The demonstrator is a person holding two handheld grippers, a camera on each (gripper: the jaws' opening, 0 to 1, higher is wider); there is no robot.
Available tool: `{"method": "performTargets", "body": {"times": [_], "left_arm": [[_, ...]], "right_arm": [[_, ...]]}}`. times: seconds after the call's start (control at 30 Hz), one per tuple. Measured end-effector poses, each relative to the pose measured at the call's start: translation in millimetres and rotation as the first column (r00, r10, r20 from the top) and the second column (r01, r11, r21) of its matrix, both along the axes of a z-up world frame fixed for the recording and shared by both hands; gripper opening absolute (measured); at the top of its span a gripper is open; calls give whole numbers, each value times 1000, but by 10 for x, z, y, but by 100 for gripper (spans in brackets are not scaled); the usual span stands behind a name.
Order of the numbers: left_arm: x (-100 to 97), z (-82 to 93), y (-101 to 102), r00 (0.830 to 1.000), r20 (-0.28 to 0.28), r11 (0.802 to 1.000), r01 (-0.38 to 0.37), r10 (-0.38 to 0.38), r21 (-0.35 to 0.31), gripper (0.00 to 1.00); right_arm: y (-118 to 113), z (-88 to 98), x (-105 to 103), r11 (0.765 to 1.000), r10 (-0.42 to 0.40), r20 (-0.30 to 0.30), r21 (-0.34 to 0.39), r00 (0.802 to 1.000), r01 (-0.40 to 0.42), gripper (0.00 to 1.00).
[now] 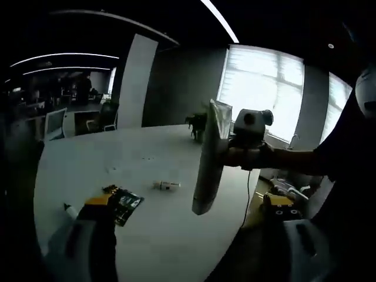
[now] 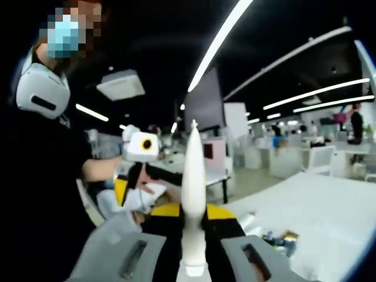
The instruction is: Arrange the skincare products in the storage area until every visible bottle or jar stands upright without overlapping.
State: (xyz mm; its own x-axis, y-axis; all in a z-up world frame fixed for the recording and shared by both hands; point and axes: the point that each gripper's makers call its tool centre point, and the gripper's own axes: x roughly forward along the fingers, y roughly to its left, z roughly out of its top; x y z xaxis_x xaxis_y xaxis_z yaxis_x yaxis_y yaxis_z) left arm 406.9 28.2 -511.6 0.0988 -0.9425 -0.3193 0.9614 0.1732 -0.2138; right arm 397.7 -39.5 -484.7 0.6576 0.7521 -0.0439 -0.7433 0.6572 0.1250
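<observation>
In the left gripper view, the right gripper point(image 1: 226, 154) comes in from the right, held up over the white table point(image 1: 88, 158), and it is clamped on a white tube point(image 1: 208, 158). The tube hangs almost upright in the air, its flat crimped end at the top and its wider end at the bottom, tilted a little. A hand wraps the grip just behind it, and a dark sleeve leads off to the right.

Down on the table there is a small white bottle point(image 1: 167, 185) lying on its side, near the middle. Left of it sits a dark flat packet point(image 1: 124, 202), partly covered by the left gripper's yellow-tipped jaw. The left gripper point(image 1: 188, 205) rises from the bottom of its own view with its jaws spread wide and nothing between them; the table and the floor beyond its edge show in the gap.

Over to the right gripper view: the same white tube point(image 2: 194, 200) stands straight up the centre of the picture, pinched between the two grey jaws of the right gripper point(image 2: 194, 235), cap end low and the narrow crimped end pointing up. Behind it the left gripper point(image 2: 141, 170) shows, held in a gloved hand point(image 2: 141, 200) by a person point(image 2: 41, 176) in dark clothes. At lower right the white table point(image 2: 329, 217) carries a small dark packet point(image 2: 282, 241), well apart from the tube.
</observation>
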Motion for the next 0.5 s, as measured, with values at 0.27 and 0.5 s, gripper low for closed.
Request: {"method": "performTargets", "body": {"times": [0.27,0.5], "left_arm": [[-48,-132,132,999,-15,999,-36,37,12,98],[-17,-289,280,994,-50,995,-100,101,23,98]], "right_arm": [[-132,-57,101,1000,-15,19,-11,1000,15,4],[-290,-171,188,998,-46,34,-43,998,48,5]]}}
